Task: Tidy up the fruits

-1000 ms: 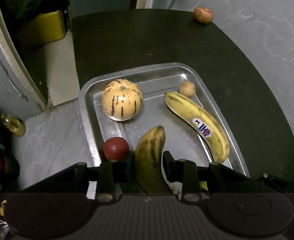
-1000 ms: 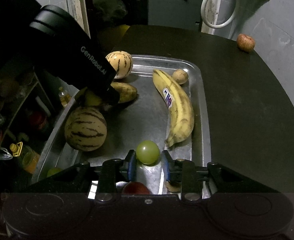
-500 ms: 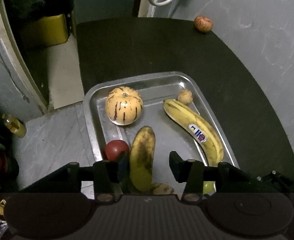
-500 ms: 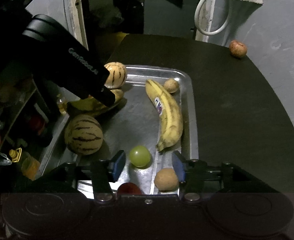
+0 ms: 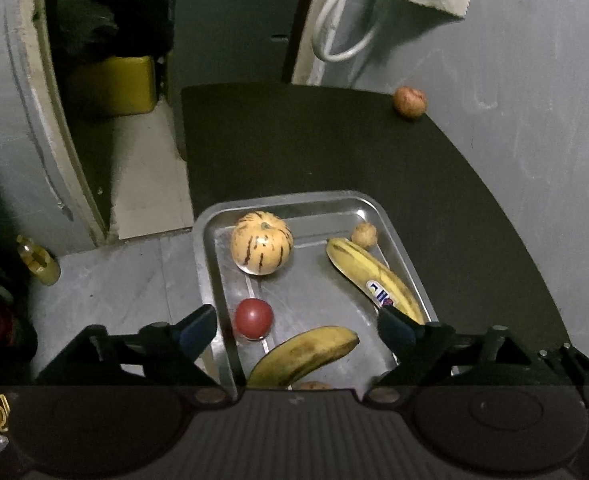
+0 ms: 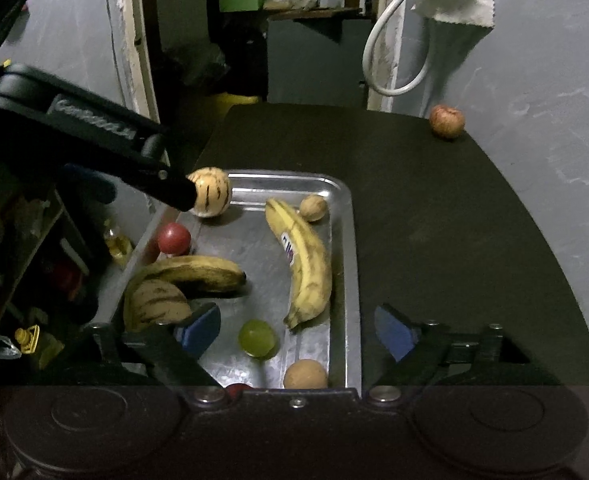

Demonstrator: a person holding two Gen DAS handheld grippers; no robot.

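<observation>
Hovering: both grippers above the tray (image 6: 344, 280)
Left gripper (image 5: 296, 330): spread wide, empty
Right gripper (image 6: 296, 330): spread wide, empty

Both grippers hang above the work area with fingers spread wide, gripping nothing. The left gripper (image 5: 296, 330) tilts downward. The right gripper (image 6: 296, 330) sits alongside it, its blue pads (image 6: 200, 328) facing inward.

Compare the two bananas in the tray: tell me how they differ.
The stickered banana carries a blue and red label; the darker banana shows none. The stickered banana is mostly yellow with light speckling; the darker banana is heavily browned. The stickered banana lies lengthwise near the right wall of the tray; the darker banana lies crosswise, toward the left wall. Both rest unheld on the tray floor.
</observation>
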